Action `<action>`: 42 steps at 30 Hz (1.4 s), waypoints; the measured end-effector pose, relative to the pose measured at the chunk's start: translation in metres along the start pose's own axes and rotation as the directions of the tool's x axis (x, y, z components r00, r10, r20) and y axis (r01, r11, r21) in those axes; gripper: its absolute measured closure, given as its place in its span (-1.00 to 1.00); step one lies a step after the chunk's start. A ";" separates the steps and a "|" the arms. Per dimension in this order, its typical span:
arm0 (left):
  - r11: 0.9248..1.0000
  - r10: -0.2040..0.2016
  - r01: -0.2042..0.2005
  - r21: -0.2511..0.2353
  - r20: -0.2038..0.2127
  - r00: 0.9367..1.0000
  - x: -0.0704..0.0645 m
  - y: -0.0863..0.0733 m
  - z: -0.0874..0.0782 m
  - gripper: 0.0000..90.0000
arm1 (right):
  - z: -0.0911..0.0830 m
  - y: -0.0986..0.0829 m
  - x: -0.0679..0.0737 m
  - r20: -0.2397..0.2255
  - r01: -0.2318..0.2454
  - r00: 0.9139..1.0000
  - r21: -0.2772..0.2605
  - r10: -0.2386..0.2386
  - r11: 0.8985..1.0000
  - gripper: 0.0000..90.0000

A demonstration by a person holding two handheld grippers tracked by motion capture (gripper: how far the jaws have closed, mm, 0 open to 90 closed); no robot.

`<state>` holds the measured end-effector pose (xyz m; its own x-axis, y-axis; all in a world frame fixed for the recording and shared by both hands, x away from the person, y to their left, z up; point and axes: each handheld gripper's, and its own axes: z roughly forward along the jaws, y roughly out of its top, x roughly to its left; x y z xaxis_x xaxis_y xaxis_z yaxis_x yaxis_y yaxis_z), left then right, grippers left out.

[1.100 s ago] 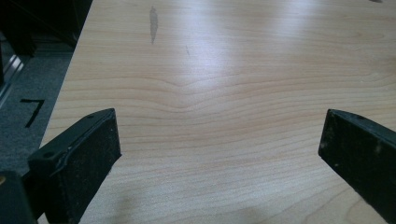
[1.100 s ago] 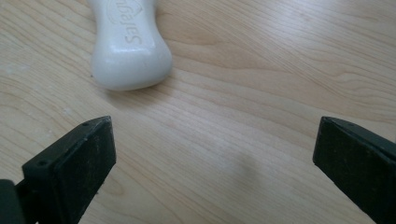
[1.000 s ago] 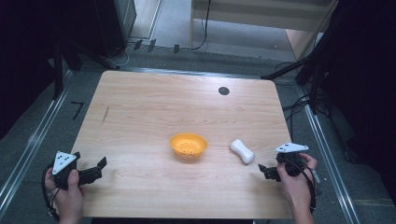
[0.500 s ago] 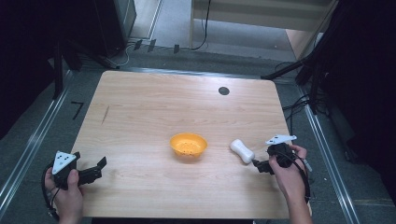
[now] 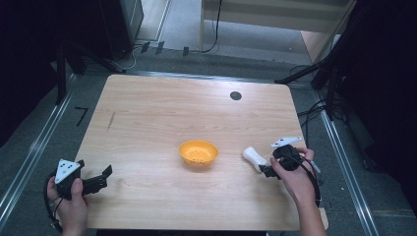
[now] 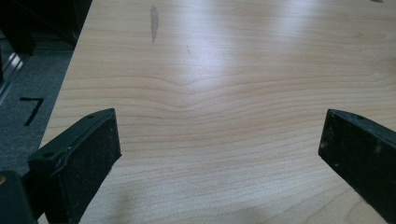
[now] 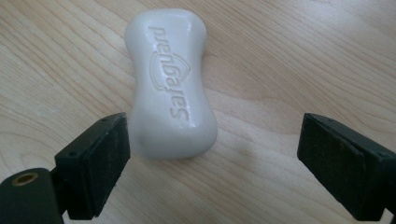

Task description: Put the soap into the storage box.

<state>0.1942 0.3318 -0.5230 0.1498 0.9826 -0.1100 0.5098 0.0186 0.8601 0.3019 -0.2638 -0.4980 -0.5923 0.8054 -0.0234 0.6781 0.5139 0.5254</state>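
Observation:
A white bar of soap lies flat on the wooden table, right of an orange bowl. In the right gripper view the soap lies between the two black jaws at their tips, close to the left jaw, with embossed lettering on top. My right gripper is open around the soap's near end; from above the right gripper sits just right of the bar. My left gripper rests open at the table's front left corner, and the left gripper has only bare wood between its jaws.
A small black round spot marks the far right of the table. A dark streak shows on the left side. Dark floor, metal rails and cables surround the table.
My right gripper has moved left and forward from the table's right edge up to the soap. The left gripper has stayed put.

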 end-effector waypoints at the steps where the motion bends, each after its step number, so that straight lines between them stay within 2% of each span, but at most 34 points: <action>1: 1.000 -0.001 0.001 0.000 0.001 1.000 0.000 0.000 0.000 -1.00 | 0.000 0.001 0.000 0.000 0.004 1.000 -0.001 -0.004 1.000 -0.74; 5: 1.000 -0.002 0.002 0.003 0.001 1.000 0.000 0.000 0.000 -1.00 | 0.003 0.006 0.004 0.003 0.038 0.999 0.011 -0.038 0.999 -0.70; 10: 1.000 -0.003 0.003 0.005 -0.001 1.000 0.000 0.000 0.000 -1.00 | 0.006 0.014 0.008 -0.019 0.069 0.997 0.019 -0.068 0.997 -0.66; 24: 1.000 -0.005 0.005 0.004 -0.004 1.000 0.000 0.000 0.000 -1.00 | 0.023 0.027 0.013 -0.070 0.078 0.995 0.069 -0.073 0.995 -0.41; 29: 1.000 -0.005 0.006 0.004 -0.004 1.000 0.001 0.000 0.000 -1.00 | 0.030 0.030 0.016 -0.068 0.073 0.995 0.094 -0.067 0.993 -0.26; 34: 1.000 -0.006 0.006 0.004 -0.002 1.000 0.001 0.000 0.000 -1.00 | 0.038 0.031 0.019 -0.056 0.092 0.995 0.127 -0.086 0.988 -0.15; 37: 1.000 -0.005 0.005 0.004 -0.002 1.000 0.001 0.000 0.000 -1.00 | 0.038 0.030 0.019 -0.084 0.095 0.993 0.102 -0.087 0.990 0.07; 42: 1.000 -0.004 0.004 0.003 -0.003 1.000 0.000 0.000 0.000 -1.00 | 0.037 0.027 0.019 -0.100 0.089 0.992 0.091 -0.080 0.992 0.08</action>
<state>0.1945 0.3322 -0.5230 0.1450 0.9831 -0.1118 0.5126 0.0220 0.8584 0.3247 -0.2238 -0.5158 -0.6853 0.7280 0.0195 0.6592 0.6087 0.4415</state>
